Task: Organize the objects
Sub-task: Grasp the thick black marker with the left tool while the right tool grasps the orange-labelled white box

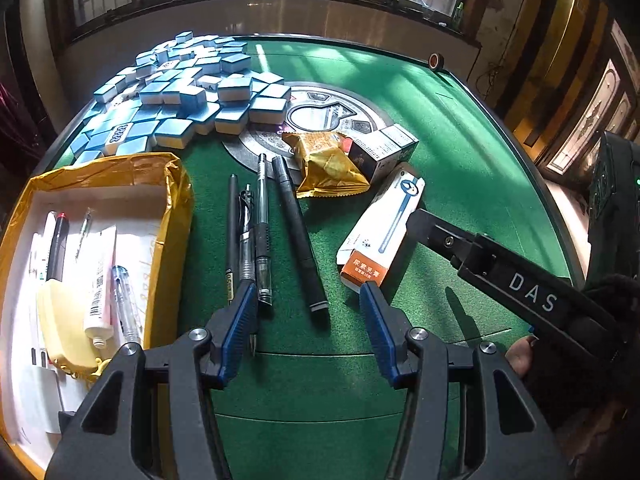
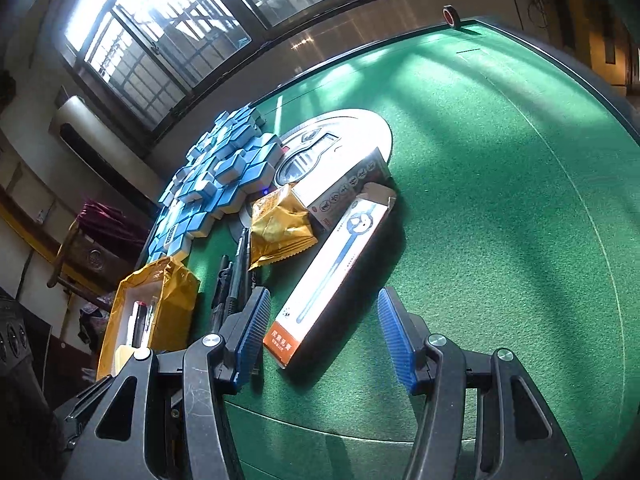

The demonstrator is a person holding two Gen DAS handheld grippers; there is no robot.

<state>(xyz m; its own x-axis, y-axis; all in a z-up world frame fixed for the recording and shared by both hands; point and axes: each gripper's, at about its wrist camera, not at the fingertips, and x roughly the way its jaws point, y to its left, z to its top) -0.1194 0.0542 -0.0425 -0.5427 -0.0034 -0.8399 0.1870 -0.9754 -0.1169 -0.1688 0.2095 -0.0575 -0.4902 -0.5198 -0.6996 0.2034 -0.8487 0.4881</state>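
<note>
Both grippers, left (image 1: 308, 312) and right (image 2: 322, 336), stand apart and empty; the right one approaches the long carton (image 2: 332, 280), and next it must probably close on it.

Four pens (image 1: 262, 236) side by side on green felt; white-orange carton (image 1: 380, 232) lying flat (flap open), gold snack packet (image 1: 326, 166), yellow-lined box (image 1: 172, 216) holding pens

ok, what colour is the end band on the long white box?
Orange, with white lettering, on the long white box. Clearest in the right wrist view.
</note>
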